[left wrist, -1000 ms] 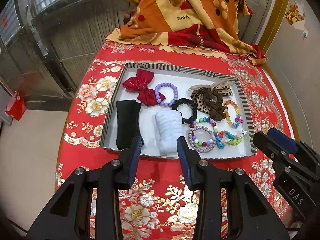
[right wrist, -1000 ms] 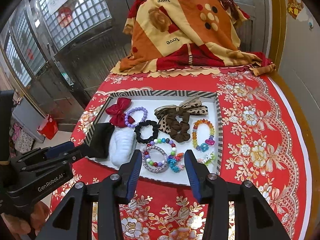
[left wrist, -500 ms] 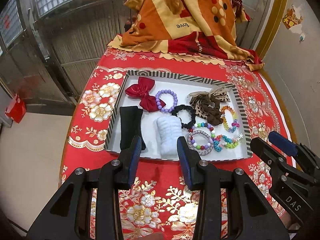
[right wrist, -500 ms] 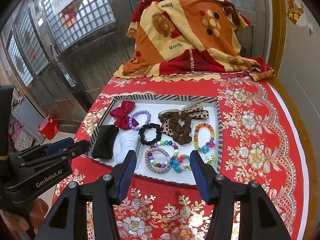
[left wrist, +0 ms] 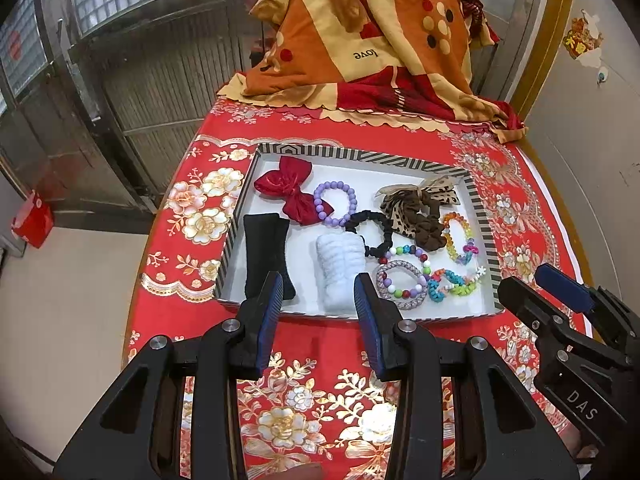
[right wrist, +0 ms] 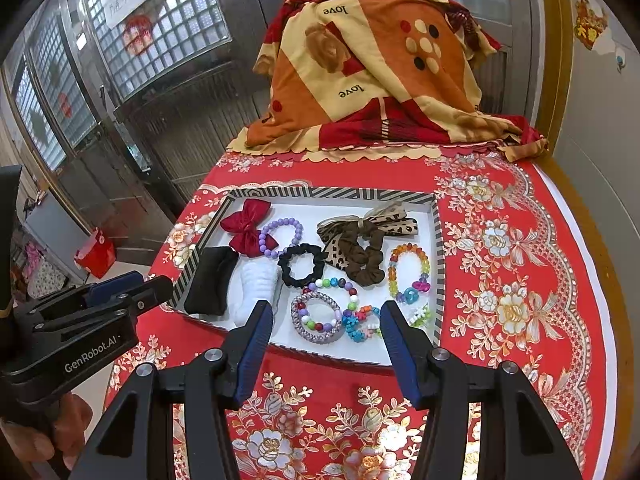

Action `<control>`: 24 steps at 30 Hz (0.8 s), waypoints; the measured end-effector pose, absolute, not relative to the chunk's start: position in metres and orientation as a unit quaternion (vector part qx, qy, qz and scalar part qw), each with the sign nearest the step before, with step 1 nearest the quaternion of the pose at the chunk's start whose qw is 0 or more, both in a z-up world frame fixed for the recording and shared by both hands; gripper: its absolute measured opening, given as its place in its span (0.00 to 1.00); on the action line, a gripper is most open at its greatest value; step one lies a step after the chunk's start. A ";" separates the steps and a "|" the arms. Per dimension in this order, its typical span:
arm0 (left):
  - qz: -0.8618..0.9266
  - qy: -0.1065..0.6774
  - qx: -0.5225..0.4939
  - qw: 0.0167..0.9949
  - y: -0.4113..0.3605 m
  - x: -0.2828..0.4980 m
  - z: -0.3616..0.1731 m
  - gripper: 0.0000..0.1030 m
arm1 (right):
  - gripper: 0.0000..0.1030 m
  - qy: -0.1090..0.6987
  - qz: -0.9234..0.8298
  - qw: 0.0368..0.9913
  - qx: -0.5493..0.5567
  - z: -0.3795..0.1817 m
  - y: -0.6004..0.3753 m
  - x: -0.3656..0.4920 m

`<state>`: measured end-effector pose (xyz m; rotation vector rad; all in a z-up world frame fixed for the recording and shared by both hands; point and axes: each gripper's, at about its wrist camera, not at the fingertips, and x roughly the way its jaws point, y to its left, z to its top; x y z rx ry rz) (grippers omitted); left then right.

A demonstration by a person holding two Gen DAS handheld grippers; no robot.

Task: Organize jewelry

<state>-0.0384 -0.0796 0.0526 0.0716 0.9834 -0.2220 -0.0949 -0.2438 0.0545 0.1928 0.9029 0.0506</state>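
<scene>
A red flowery cloth [left wrist: 192,216] covers the desk, and a striped tray [left wrist: 356,157] sits on it. At the left end of the tray lies a black band [left wrist: 264,248]. Next to it is a fluffy white band [left wrist: 340,264], and behind them a red bow [left wrist: 292,190] touches a purple bead bracelet [left wrist: 335,205]. In the middle is a black scrunchie [left wrist: 370,232]. To its right sits a brown leopard bow scrunchie [left wrist: 420,210]. Near the front are a silver bracelet [left wrist: 400,285] under a bracelet of mixed color beads [left wrist: 404,258], and a bright flower bracelet [left wrist: 452,282]. A clear rainbow bracelet [left wrist: 458,236] lies by the right wall.

The left tongs [left wrist: 316,304] hang just in front of the tray with their tips apart, holding nothing. The right tongs [right wrist: 326,334] hang over the tray's front edge, wide apart and empty too. A big orange blanket [right wrist: 372,64] is piled at the far end of the desk.
</scene>
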 end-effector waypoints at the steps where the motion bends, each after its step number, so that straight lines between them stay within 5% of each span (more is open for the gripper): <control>1: -0.106 0.471 0.034 0.875 -0.078 -0.038 0.053 0.35 | 0.52 0.436 0.025 0.895 0.093 0.054 -0.243 -0.095; 24: -0.102 0.484 0.037 0.868 -0.079 -0.031 0.042 0.35 | 0.53 0.449 0.028 0.888 0.095 0.044 -0.244 -0.087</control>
